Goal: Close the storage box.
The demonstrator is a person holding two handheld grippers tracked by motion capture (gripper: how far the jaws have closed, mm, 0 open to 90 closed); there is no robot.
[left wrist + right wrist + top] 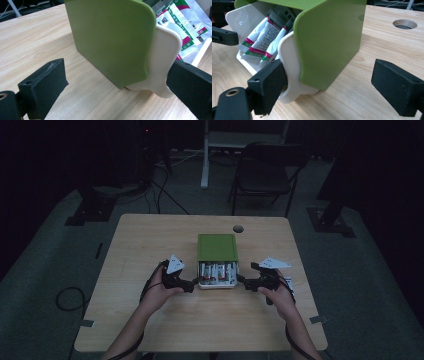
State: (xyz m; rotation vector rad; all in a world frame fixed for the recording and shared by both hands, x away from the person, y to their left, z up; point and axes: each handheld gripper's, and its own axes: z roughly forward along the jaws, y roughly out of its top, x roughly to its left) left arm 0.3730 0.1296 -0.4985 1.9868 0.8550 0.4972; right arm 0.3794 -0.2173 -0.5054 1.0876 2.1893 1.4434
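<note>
Both claws, left (196, 283) and right (240, 281), spread, flank the sachet-filled white tray (217, 284) under its green cover (216, 248).

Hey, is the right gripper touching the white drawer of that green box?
Touching. In the right gripper view, one black finger presses against the white drawer sticking out of the green box; the other finger stands apart over bare table.

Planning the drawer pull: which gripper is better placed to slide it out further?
Either, marginally the right gripper: one jaw touches the white plastic drawer of the green box. Left gripper mirrors it.
</note>
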